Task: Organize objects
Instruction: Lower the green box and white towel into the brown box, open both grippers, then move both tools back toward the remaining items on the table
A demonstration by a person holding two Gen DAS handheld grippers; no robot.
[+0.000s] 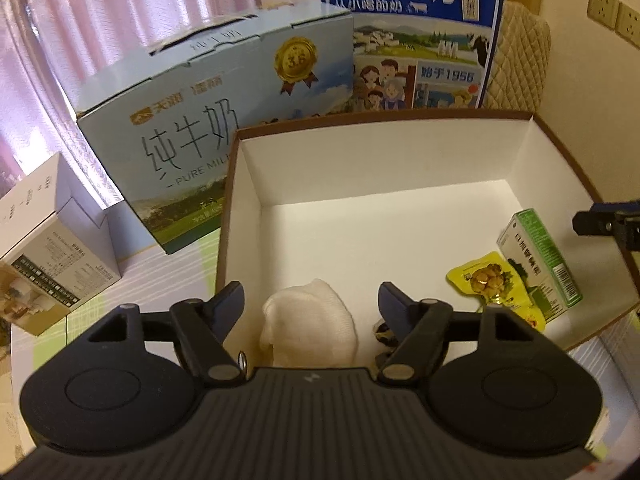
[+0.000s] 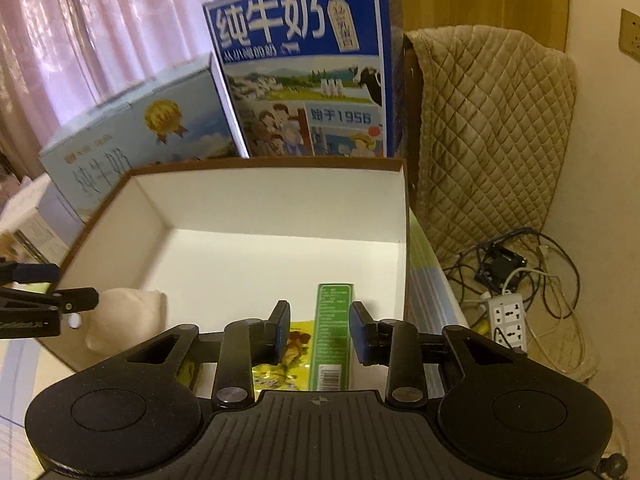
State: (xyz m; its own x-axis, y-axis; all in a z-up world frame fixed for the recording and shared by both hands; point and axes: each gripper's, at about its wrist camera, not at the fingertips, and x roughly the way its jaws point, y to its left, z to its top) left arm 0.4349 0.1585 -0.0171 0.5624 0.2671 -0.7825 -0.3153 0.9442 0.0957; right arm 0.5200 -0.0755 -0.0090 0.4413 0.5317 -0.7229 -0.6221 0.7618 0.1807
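White cardboard box already holds a sock, snack packet and green carton; both tongs, left gripper and right gripper, hang open and empty, likely just released, needing withdrawal next.

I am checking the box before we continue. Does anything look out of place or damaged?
Nothing stands out. The white cloth, the yellow packet and the green carton lie loose inside the box, none torn or spilled. A small dark item by the left gripper is too hidden to judge.
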